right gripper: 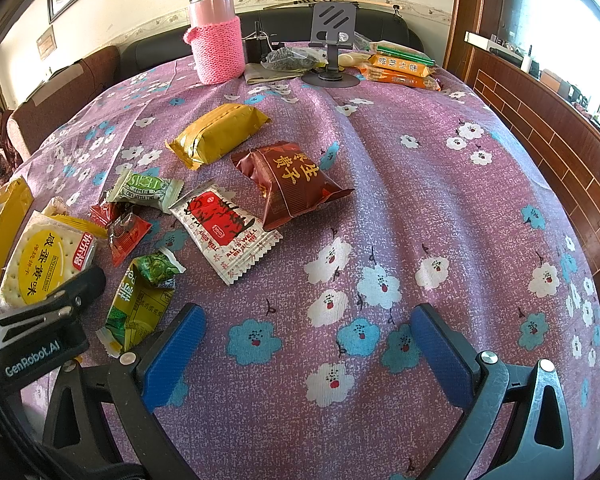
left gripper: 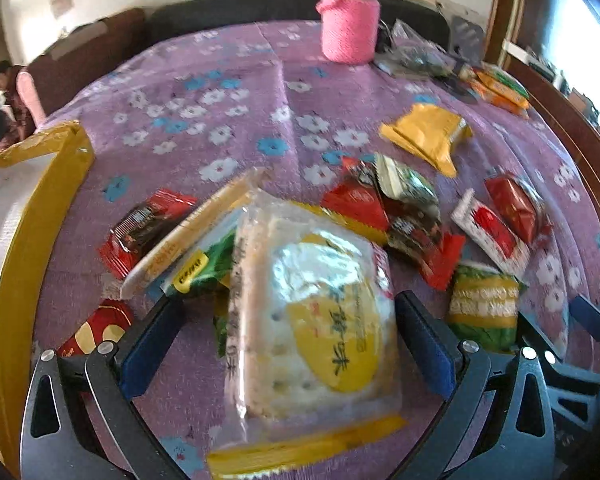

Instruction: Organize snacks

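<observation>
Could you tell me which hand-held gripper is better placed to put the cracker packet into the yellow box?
Left. The left hand-held gripper already has the cracker packet between its open jaws, with the yellow box just to its left. The right hand-held gripper is open over bare tablecloth.

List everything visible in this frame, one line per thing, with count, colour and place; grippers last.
cracker pack: 1, clear with yellow label, between the left gripper's fingers
box: 1, yellow rim, white inside, table's left edge
gold packet: 1, gold, mid-table
brown packet: 1, dark red-brown, right of the snack pile
white-red sachet: 1, beside the brown packet
green packet: 1, green-yellow, near the right gripper
small loose snacks: several, red and green, in the pile
flask: 1, pink knit sleeve, far edge
phone stand: 1, grey, far edge
orange packs: stacked, far right
tablecloth: purple, floral
left gripper: open around the cracker pack
right gripper: open, empty
</observation>
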`<state>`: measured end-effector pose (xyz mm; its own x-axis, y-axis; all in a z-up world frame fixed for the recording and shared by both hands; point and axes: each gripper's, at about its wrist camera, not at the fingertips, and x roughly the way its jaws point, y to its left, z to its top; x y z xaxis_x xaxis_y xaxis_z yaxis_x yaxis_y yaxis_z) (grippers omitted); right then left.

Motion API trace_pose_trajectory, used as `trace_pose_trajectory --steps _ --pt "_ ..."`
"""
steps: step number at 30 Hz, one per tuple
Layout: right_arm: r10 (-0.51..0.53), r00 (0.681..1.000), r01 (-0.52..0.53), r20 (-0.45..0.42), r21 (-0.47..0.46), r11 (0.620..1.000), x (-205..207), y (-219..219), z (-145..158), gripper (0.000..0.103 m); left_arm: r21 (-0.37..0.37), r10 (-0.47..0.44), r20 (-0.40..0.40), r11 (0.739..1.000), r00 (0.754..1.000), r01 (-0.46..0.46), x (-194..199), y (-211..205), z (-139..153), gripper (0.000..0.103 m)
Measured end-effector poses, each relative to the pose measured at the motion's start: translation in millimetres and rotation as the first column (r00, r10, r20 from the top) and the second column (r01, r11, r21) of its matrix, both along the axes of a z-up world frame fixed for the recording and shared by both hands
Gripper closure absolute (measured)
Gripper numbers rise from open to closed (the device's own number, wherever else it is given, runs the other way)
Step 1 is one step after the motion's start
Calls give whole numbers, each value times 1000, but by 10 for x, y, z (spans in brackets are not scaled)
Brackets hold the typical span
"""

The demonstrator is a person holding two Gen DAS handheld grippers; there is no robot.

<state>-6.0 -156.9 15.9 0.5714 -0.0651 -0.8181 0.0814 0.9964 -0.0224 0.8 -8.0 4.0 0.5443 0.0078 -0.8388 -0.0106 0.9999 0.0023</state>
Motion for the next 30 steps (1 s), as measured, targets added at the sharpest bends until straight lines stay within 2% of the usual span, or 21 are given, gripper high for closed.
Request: trace_pose_trajectory --steps 7,9,12,15,17,20,22,23,24,27,29,30 --pt "-10 1000 10 -4 6 1000 -16 -40 -14 0 -11 -131 -38 991 991 131 -201 36 3 0" --pt "-17 1000 17 -8 6 1000 -9 -25 -16 0 -54 -147 -27 988 989 145 -308 91 24 0" --pt "-28 999 28 -18 6 1000 31 7 -13 0 -164 -155 -5 975 988 152 -467 234 101 0" --pt "-47 997 48 -55 11 999 29 7 -12 0 -181 -138 126 971 982 159 -737 402 351 0" --pt "-68 996 68 -65 12 998 15 22 -11 0 -181 -111 253 970 961 160 -985 545 612 0" --pt "-73 995 74 -66 12 997 -3 30 -13 0 -188 -34 424 974 905 124 -1328 829 1034 0" --pt "-78 995 78 -64 3 997 -8 49 -8 0 -189 12 500 977 866 96 -1487 1026 1242 0" --pt "-79 995 80 -66 6 997 -8 42 -9 0 -189 26 511 978 859 82 -1515 1121 1297 0" --pt "-77 995 77 -65 4 997 -6 44 -8 0 -194 41 492 979 870 64 -1491 1214 1321 0" --pt "-66 996 66 -67 7 998 -17 33 -3 0 -213 98 373 977 923 -17 -1364 1461 1245 0" --pt "-56 996 57 -75 6 998 -44 18 23 5 -279 122 352 960 928 -21 -1362 1644 1175 0" --pt "-62 996 62 -59 14 998 -93 -9 71 14 -295 136 347 955 928 -30 -1367 1725 1133 0"
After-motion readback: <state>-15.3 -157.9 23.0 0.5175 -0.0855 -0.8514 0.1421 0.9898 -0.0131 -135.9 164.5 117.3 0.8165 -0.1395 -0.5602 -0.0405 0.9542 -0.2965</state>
